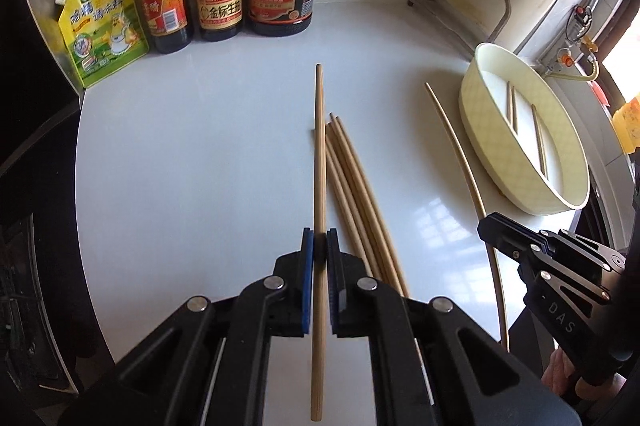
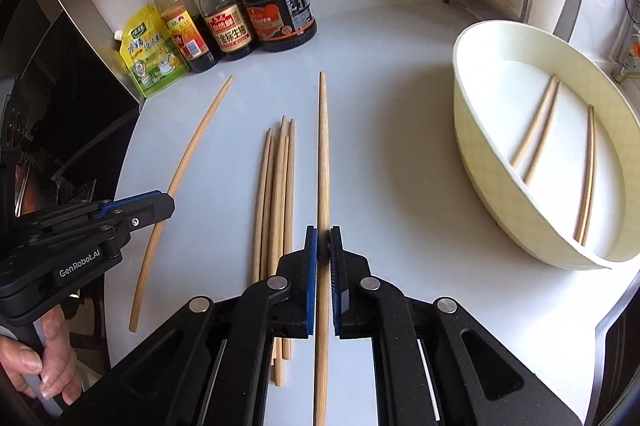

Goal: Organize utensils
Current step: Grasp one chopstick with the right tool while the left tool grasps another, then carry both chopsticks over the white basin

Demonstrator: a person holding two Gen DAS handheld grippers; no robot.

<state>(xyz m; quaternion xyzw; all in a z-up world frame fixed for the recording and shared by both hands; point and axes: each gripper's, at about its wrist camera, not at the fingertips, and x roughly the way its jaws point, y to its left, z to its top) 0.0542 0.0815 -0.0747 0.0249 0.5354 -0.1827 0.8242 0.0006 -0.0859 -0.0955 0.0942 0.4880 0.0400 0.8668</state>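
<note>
Left gripper: we see jaws clamped on one chopstick, long axis pointing far.
Right gripper: jaws clamped on another chopstick, also pointing far.
Loose chopsticks: bundle on the bench, between the grippers, parallel.
Basin: right, three chopsticks already inside.
Next move: we judge the right gripper nearer the basin.

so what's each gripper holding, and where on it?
Left gripper and right gripper each clamp one chopstick partway along its shaft, thick end trailing behind the jaws.
</note>
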